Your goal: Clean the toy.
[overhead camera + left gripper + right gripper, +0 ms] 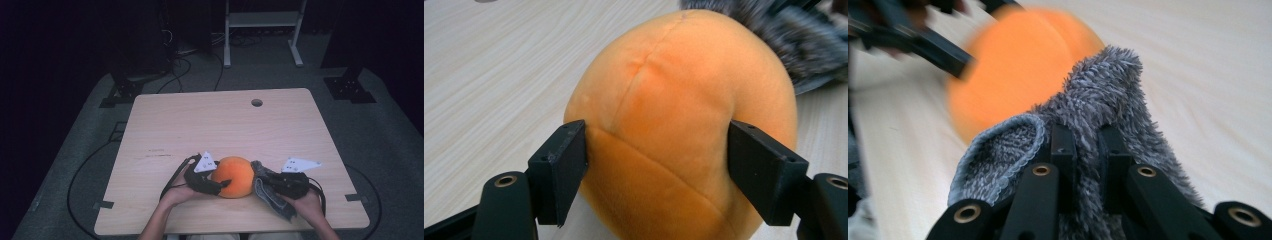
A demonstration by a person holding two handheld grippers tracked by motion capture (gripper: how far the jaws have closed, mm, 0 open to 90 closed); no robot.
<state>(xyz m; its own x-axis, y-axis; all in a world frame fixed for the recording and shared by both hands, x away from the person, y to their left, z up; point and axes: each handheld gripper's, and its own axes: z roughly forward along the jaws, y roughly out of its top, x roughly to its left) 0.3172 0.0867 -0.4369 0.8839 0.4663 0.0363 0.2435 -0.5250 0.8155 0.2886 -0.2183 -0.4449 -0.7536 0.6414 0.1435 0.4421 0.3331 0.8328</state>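
The left gripper (220, 186) is grasping the round, plush orange ball (234, 176) at its nine o'clock side, while the right gripper (264, 180) is clenching a shaggy grey cloth (272, 200).

Orange plush ball (679, 115), fuzzy grey cloth (1098, 95), pale wood-grain table (210, 125).

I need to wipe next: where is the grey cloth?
In the high view the grey cloth lies near the table's front edge, right of the orange ball, pinched in the right gripper.
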